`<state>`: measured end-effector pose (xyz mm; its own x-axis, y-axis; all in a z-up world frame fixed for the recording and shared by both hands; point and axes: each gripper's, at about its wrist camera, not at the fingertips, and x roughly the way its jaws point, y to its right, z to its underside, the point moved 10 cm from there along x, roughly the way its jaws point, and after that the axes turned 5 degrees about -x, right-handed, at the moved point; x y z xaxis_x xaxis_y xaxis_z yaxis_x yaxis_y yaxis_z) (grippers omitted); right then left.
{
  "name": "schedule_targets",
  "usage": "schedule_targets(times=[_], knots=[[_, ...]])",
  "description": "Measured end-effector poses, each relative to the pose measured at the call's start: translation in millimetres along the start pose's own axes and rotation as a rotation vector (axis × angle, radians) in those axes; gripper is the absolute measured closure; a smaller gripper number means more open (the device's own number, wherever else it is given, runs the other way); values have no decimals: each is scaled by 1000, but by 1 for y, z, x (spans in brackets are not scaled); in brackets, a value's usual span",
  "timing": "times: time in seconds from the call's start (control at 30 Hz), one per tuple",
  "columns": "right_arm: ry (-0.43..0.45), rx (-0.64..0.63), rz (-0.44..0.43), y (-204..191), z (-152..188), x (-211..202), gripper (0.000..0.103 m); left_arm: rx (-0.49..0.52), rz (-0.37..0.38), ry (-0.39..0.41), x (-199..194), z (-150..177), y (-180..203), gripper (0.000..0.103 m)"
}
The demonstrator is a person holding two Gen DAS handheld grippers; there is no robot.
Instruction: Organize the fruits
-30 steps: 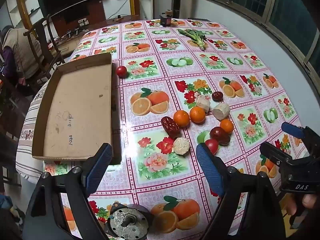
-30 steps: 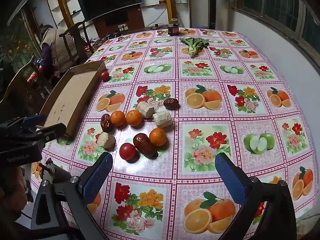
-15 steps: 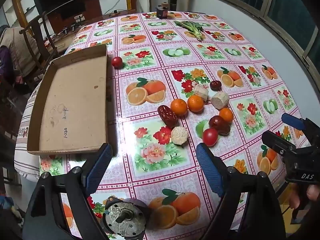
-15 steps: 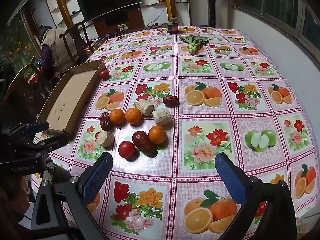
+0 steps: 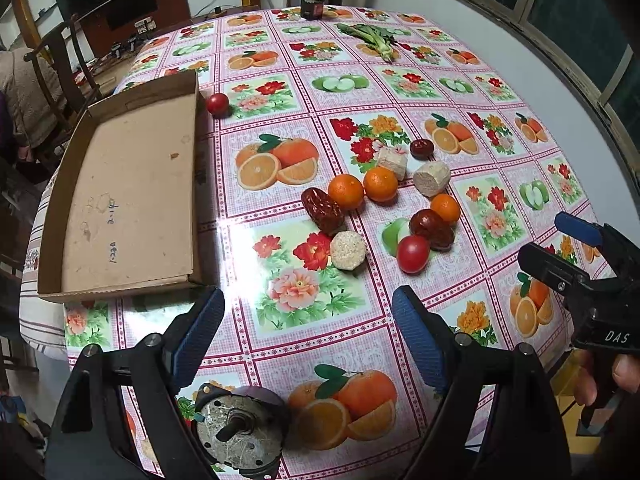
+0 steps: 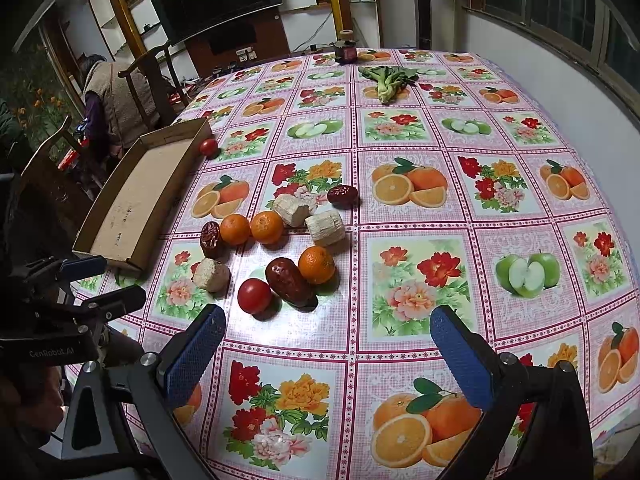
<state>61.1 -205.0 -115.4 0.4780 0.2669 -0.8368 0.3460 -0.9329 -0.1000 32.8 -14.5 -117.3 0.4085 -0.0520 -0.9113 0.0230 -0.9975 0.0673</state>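
A cluster of fruit lies mid-table: three oranges [image 5: 346,191], dark red dates [image 5: 322,210], a red tomato [image 5: 413,254] and pale cut pieces [image 5: 348,250]. The tomato also shows in the right wrist view [image 6: 254,295], beside a date [image 6: 289,281] and an orange [image 6: 316,264]. Another tomato [image 5: 217,104] sits by the far corner of an empty cardboard tray [image 5: 120,196]. My left gripper [image 5: 308,336] is open and empty, short of the cluster. My right gripper [image 6: 326,354] is open and empty, just short of the tomato.
A leafy green vegetable [image 5: 374,38] and a dark jar [image 5: 312,4] lie at the table's far end. A metal motor-like disc [image 5: 236,434] sits near the front edge. The tray [image 6: 136,196] lies along the left edge; chairs and a person are beyond.
Both grippers have edged a little toward the fruit cluster, and stay open. Nothing on the table has moved.
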Motion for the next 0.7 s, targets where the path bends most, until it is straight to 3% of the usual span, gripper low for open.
schedule_targets(times=[0.7], knots=[[-10, -4, -19, 5, -3, 17, 0, -10, 10, -18, 15, -4, 5, 17]])
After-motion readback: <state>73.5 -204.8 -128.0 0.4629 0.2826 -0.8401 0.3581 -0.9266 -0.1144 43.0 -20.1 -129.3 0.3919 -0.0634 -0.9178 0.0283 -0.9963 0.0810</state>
